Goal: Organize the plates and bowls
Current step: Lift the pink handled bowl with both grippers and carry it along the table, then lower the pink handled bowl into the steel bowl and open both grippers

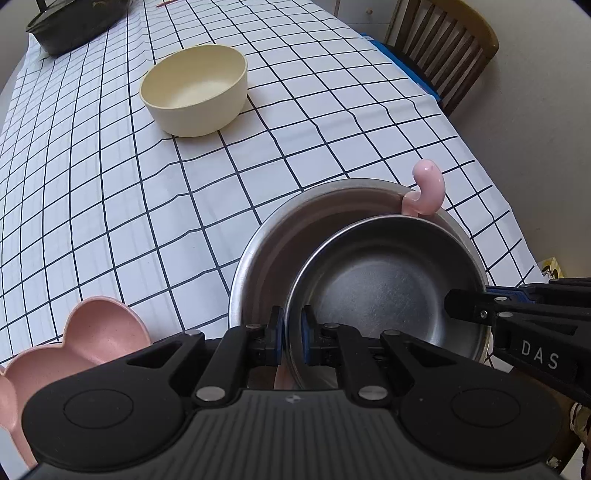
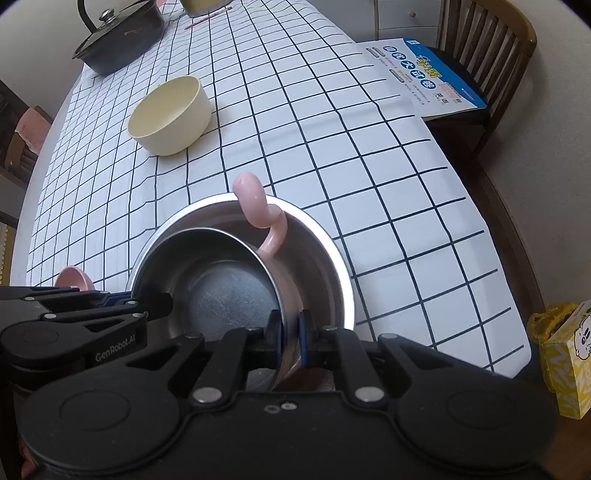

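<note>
Checked cloth covers the surface (image 1: 332,122), wooden chair (image 1: 443,40) beyond its far edge. Small steel bowl (image 1: 388,280), mouth up and tilted, sits inside a larger steel bowl (image 1: 258,251) with a pink curled handle (image 1: 428,192) rising from the far rim. Left tool (image 1: 292,332) and right tool (image 2: 290,332) each clamp the small bowl's rim on opposite sides. Cream bowl (image 1: 194,88) stands upright, well apart. Pink animal-shaped dish (image 1: 92,332) is half hidden in the left view. Only the right view shows the leaflet (image 2: 428,74), the yellow box (image 2: 565,350) and the black pot's lid (image 2: 118,33).
</note>
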The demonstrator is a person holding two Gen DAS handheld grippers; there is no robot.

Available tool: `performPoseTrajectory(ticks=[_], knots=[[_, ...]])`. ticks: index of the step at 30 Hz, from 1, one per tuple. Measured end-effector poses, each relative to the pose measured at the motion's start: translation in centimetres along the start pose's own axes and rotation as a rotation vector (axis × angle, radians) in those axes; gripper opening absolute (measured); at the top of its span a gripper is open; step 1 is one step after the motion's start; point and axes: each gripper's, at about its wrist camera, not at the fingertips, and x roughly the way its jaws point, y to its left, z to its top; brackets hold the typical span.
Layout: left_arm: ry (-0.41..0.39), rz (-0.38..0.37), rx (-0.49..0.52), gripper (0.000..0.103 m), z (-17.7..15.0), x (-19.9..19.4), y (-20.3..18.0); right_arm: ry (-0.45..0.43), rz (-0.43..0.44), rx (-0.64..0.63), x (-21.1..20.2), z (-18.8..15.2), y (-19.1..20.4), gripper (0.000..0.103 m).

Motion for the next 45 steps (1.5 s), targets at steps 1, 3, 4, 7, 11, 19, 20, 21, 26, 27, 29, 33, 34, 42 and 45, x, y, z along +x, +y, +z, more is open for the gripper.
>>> performPoseTrajectory(ticks=[1, 3, 4, 7, 11, 19, 20, 21, 26, 27, 29, 33, 34, 42, 45], knots=[[0.000, -0.001, 0.000, 0.009, 0.0, 0.0, 0.0, 0.000, 0.000, 0.002, 0.0, 0.0, 0.0, 0.010], [0.004, -0.002, -0.004, 0.009, 0.1, 0.2, 0.1, 0.004, -0.003, 0.006, 0.0, 0.1, 0.1, 0.010], [0.005, -0.002, -0.004, 0.009, 0.1, 0.2, 0.1, 0.005, -0.004, 0.006, 0.1, 0.1, 0.1, 0.011], [0.003, -0.003, -0.002, 0.009, 0.0, 0.3, 0.3, 0.007, -0.002, 0.009, 0.1, 0.2, 0.2, 0.011], [-0.006, -0.004, 0.002, 0.009, 0.1, 0.4, 0.3, -0.012, 0.002, 0.005, -0.3, 0.5, 0.4, 0.015], [-0.041, -0.009, 0.015, 0.009, 0.1, -0.3, 0.7, -0.043, -0.001, -0.011, -1.2, 0.7, 0.7, 0.021], [-0.050, -0.010, 0.021, 0.009, 0.1, -0.6, 0.7, -0.046, 0.000, -0.017, -1.3, 0.7, 0.7, 0.022], [-0.061, -0.009, 0.031, 0.009, 0.0, -0.9, 0.6, -0.052, 0.004, -0.025, -1.5, 0.6, 0.8, 0.022], [-0.098, -0.004, 0.065, 0.010, -0.4, -2.4, 0.6, -0.084, 0.014, -0.066, -2.8, 0.2, 1.6, 0.026], [-0.109, -0.002, 0.072, 0.010, -0.5, -2.8, 0.6, -0.095, 0.016, -0.074, -3.2, 0.2, 1.7, 0.027], [-0.131, -0.005, 0.076, 0.010, -0.6, -3.6, 0.7, -0.115, 0.021, -0.086, -3.9, 0.2, 2.0, 0.029], [-0.178, -0.010, 0.072, 0.011, -0.6, -5.3, 1.2, -0.154, 0.035, -0.121, -5.2, 0.2, 2.5, 0.036], [-0.191, -0.004, 0.074, 0.011, -0.6, -5.7, 1.3, -0.163, 0.041, -0.131, -5.5, 0.3, 2.7, 0.036], [-0.310, -0.001, 0.067, 0.012, -0.4, -9.4, 2.1, -0.243, 0.069, -0.179, -8.1, 0.9, 4.1, 0.048], [-0.362, 0.003, 0.063, 0.012, 0.0, -10.9, 2.4, -0.287, 0.076, -0.211, -9.2, 1.2, 4.8, 0.054]])
